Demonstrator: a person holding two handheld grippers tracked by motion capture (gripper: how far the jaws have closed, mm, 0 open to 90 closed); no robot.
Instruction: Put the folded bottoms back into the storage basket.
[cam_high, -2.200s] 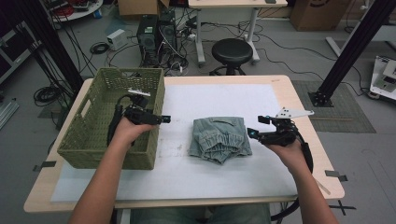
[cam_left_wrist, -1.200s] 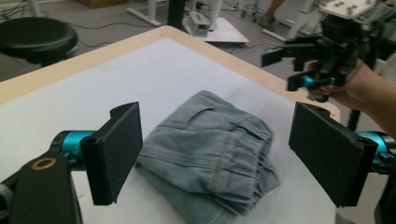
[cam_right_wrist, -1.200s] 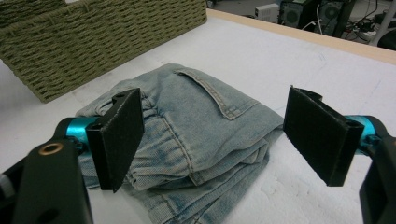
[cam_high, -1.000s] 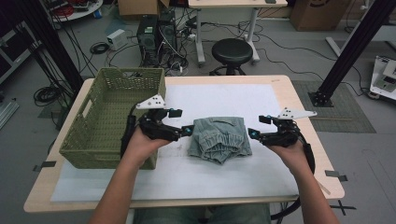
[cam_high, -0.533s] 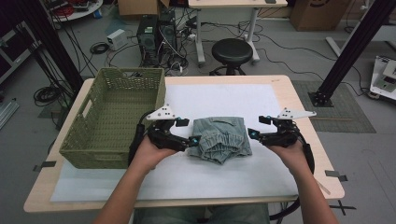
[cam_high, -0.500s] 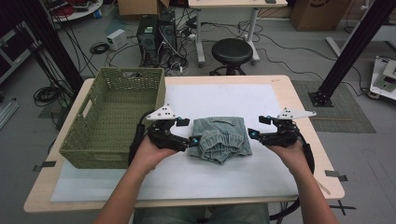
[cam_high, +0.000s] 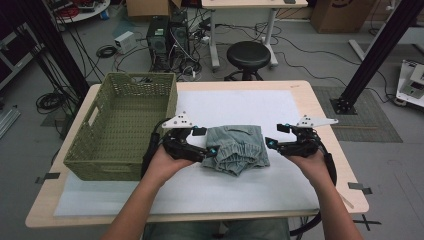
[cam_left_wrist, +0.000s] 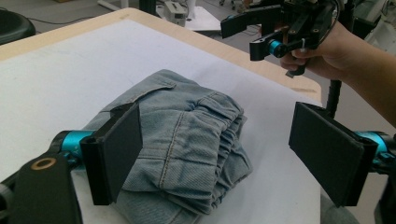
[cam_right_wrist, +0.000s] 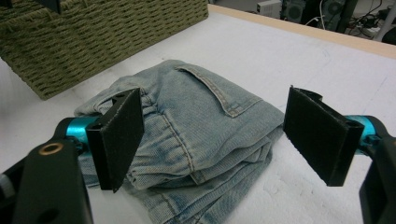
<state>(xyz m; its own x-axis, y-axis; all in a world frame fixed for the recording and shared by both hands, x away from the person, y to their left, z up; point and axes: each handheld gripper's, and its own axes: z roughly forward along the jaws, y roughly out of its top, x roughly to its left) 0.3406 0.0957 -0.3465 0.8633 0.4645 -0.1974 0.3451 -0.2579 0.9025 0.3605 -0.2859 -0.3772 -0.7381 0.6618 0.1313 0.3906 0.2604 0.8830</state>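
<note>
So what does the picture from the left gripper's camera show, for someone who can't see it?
Folded light-blue jeans lie on a white sheet covering the table, between the left gripper's two wide-open black jaws. Beyond the jeans, a hand holds the right gripper above the table's wooden edge.

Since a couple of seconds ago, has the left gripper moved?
Yes. The left gripper has come away from over the green basket toward the folded jeans, its open fingers now at their left edge.

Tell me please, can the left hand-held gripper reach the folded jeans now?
Probably yes. The left hand-held gripper is open at the edge of the folded jeans, and nothing lies between them.
</note>
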